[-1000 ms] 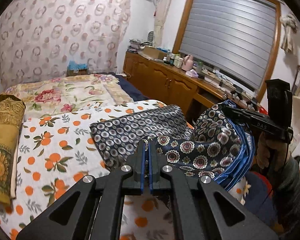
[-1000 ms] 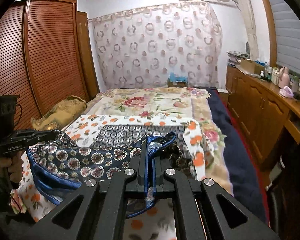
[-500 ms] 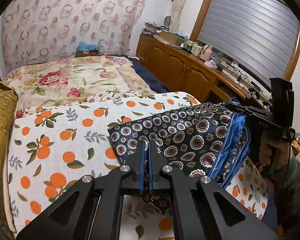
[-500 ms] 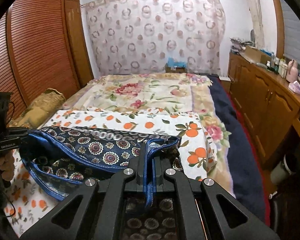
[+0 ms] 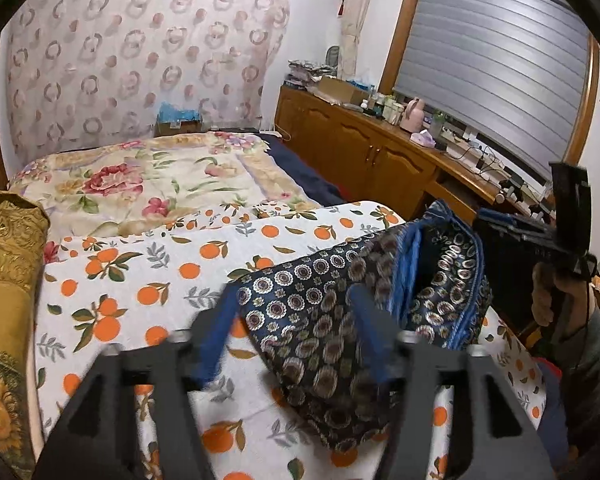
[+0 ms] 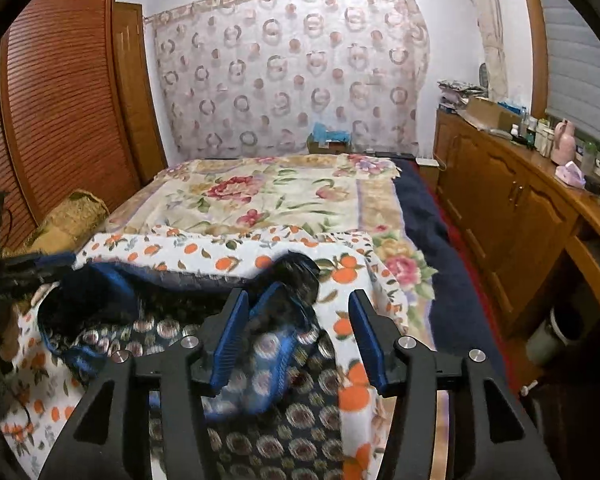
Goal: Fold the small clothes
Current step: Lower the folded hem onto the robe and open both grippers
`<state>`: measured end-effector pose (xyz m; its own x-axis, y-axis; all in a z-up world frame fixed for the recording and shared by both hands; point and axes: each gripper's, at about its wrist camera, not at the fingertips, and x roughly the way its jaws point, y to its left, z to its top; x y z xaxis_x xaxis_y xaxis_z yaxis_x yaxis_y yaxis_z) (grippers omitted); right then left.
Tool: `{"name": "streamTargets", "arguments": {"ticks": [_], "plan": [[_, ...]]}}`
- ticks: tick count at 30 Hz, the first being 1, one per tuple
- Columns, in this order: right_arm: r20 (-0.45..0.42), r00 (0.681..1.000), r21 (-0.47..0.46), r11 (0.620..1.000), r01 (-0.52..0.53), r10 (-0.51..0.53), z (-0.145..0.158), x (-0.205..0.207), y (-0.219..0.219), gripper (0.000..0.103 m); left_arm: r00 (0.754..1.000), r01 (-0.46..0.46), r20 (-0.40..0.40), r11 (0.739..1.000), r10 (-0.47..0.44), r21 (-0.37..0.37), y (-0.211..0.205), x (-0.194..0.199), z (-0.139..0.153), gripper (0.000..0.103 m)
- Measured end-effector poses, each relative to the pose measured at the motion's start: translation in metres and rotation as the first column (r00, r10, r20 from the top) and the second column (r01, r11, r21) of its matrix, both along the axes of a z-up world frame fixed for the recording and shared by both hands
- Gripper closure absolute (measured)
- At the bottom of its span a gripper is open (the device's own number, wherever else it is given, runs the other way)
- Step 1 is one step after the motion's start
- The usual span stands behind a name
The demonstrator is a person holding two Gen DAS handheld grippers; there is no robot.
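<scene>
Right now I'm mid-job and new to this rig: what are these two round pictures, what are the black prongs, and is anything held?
No robot arm here: a person carries one handheld gripper in each hand, each with a fisheye camera looking along its two fingers. One picture is from the left gripper, the other from the right gripper. The black prongs with blue pads are those fingers, and on both grippers they stand wide apart, holding nothing. Between them lies the dark navy garment with round medallion print and blue trim, loosely bunched on a white bedspread printed with oranges. In the left picture you also see the other gripper, with the person's hand on its handle. A brown wooden cabinet runs along the bed's right side.
</scene>
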<state>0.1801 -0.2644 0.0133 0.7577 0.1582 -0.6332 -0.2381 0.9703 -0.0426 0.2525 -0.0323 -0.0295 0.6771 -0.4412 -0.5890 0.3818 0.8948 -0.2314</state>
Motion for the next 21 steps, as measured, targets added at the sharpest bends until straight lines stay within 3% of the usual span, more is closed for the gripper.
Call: {"name": "streamTargets", "arguments": {"ticks": [2, 10, 16, 21], "plan": [[-0.007, 1.000, -0.020, 1.000, -0.009, 0.009, -0.002, -0.005, -0.001, 0.048, 1.000, -0.003, 0.001, 1.000, 0.003, -0.004, 0.008, -0.007, 0.000, 0.020], [-0.077, 0.997, -0.111, 0.994, -0.010, 0.002, -0.009, -0.022, -0.008, 0.048, 0.996, -0.040, -0.078, 0.998, 0.044, 0.049, 0.026, -0.018, -0.026, 0.020], [-0.119, 0.990, -0.142, 0.986, -0.086, 0.070, -0.013, -0.009, 0.011, 0.048, 0.994, -0.032, -0.105, 0.996, 0.040, 0.083, 0.022, -0.015, -0.036, 0.020], [-0.096, 0.988, -0.139, 0.981, -0.133, 0.121, -0.002, 0.015, 0.025, 0.048, 0.990, -0.040, -0.130, 0.995, 0.052, 0.090, 0.022, -0.009, -0.043, 0.020]]}}
